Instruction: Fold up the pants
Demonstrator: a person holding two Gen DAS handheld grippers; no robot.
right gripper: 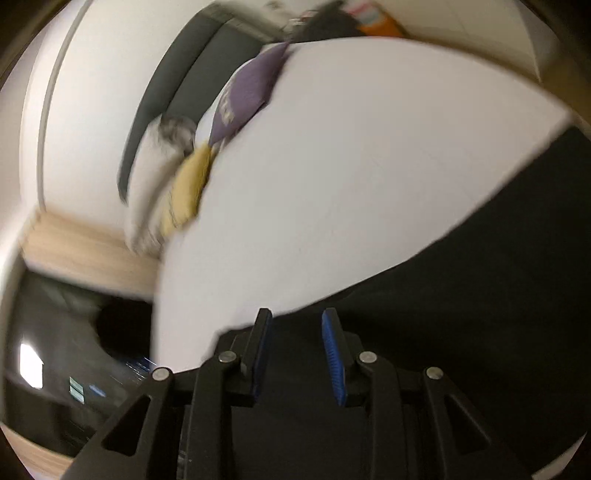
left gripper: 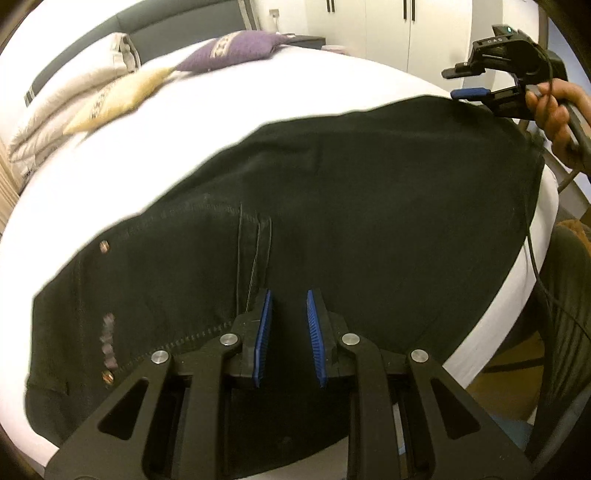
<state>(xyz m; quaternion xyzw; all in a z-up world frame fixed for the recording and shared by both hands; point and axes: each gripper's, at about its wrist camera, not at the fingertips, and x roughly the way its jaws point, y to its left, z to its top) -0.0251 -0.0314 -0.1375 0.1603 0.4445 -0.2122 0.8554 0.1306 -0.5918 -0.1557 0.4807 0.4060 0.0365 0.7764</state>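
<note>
Nearest in the left wrist view, the left gripper (left gripper: 289, 306) sits low over the pants (left gripper: 332, 221), its blue pads a narrow gap apart with dark cloth running up between them; whether the pads actually pinch that cloth cannot be told, though the hold looks meant to pin this near edge while the other end is handled. The pants lie spread flat on the bed (left gripper: 258, 107), taking up most of its near side, the stitched fly seam just beyond the left gripper and rivets toward the waist end at the left. That layout suggests one fold is already in and the cloth is being squared up before the next. At the pants' far right corner the right gripper (left gripper: 461, 82), carried by a hand (left gripper: 554, 110), hangs just above the edge with its jaws apart and nothing between them, so that corner looks released. Its own view is smeared, showing pads (right gripper: 334, 354) parted over the dark cloth and the white sheet ahead. Beyond the pants, toward the headboard (left gripper: 177, 29), lie a yellow cushion (left gripper: 122, 96), a purple cushion (left gripper: 232, 50) and a folded quilt (left gripper: 62, 99), well clear of the work.
</note>
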